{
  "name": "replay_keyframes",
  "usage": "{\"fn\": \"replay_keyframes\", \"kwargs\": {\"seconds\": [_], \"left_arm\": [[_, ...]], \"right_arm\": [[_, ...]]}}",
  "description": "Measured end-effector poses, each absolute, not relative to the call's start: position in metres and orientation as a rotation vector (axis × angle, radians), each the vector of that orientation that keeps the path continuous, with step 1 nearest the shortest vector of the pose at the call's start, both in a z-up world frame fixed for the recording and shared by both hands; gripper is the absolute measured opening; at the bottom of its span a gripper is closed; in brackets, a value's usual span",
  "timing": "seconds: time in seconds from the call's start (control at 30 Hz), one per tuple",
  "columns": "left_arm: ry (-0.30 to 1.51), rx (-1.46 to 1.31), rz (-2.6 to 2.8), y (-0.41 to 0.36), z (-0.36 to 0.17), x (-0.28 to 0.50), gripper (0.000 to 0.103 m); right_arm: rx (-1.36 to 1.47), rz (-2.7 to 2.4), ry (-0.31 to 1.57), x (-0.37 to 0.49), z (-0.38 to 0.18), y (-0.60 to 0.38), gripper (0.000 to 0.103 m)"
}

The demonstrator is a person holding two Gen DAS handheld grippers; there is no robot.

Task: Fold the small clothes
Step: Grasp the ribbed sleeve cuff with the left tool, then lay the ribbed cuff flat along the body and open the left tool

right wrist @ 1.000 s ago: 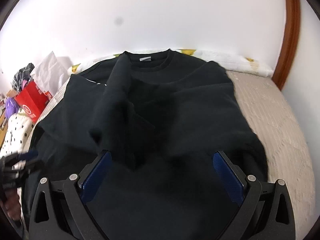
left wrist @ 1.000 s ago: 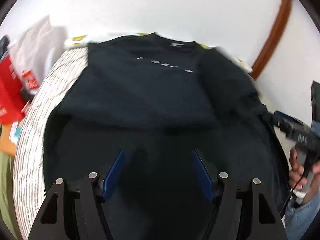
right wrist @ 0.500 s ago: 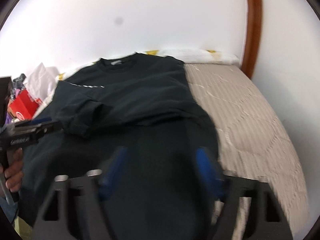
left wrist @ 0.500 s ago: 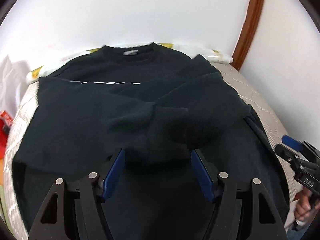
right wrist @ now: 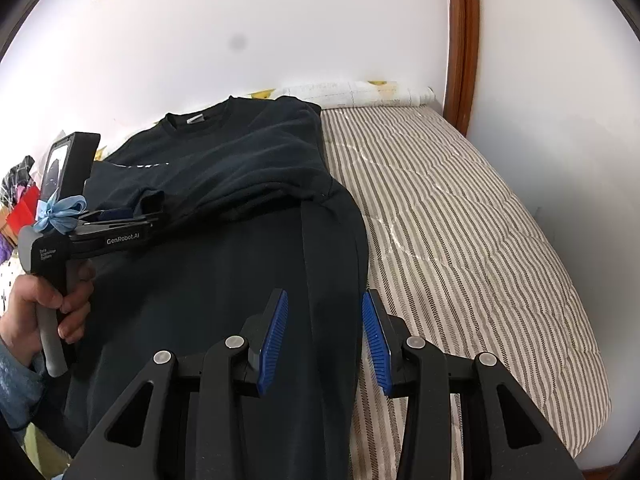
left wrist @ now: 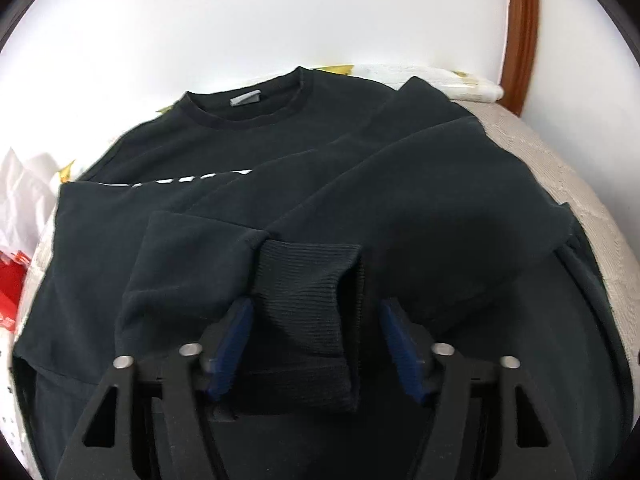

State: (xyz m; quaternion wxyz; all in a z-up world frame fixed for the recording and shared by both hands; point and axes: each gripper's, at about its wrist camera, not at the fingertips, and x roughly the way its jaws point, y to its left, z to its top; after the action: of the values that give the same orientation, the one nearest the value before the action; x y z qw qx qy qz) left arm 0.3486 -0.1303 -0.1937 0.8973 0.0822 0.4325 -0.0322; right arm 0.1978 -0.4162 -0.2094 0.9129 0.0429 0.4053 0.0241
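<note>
Sweatshirt lies on the striped bed; left gripper jaws spread around its ribbed cuff, right gripper jaws released over the hem side

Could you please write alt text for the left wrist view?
A black sweatshirt lies on a striped bed, one sleeve folded across its chest. The ribbed cuff sits between the left gripper's open blue jaws.

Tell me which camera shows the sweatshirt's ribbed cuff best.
The left wrist view: the ribbed cuff fills the foreground between the open left gripper, its knit ribs plain. The right wrist view shows it only small and dark by the left gripper's tip.
</note>
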Motion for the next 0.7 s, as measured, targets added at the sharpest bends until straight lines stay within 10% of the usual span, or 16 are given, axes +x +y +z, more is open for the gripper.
{"fn": "replay_keyframes", "kwargs": {"seconds": [0.13, 0.7], "left_arm": [[0.914, 0.151, -0.118, -0.119, -0.187, 0.351, 0.012], [0.799, -0.122, -0.007, 0.056, -0.122, 0.325, 0.01]], "right_arm": [[0.081, 0.063, 0.83, 0.209, -0.205, -0.405, 0.039], [-0.025, 0.094, 0.835, 0.24, -0.183, -0.327, 0.039]]}}
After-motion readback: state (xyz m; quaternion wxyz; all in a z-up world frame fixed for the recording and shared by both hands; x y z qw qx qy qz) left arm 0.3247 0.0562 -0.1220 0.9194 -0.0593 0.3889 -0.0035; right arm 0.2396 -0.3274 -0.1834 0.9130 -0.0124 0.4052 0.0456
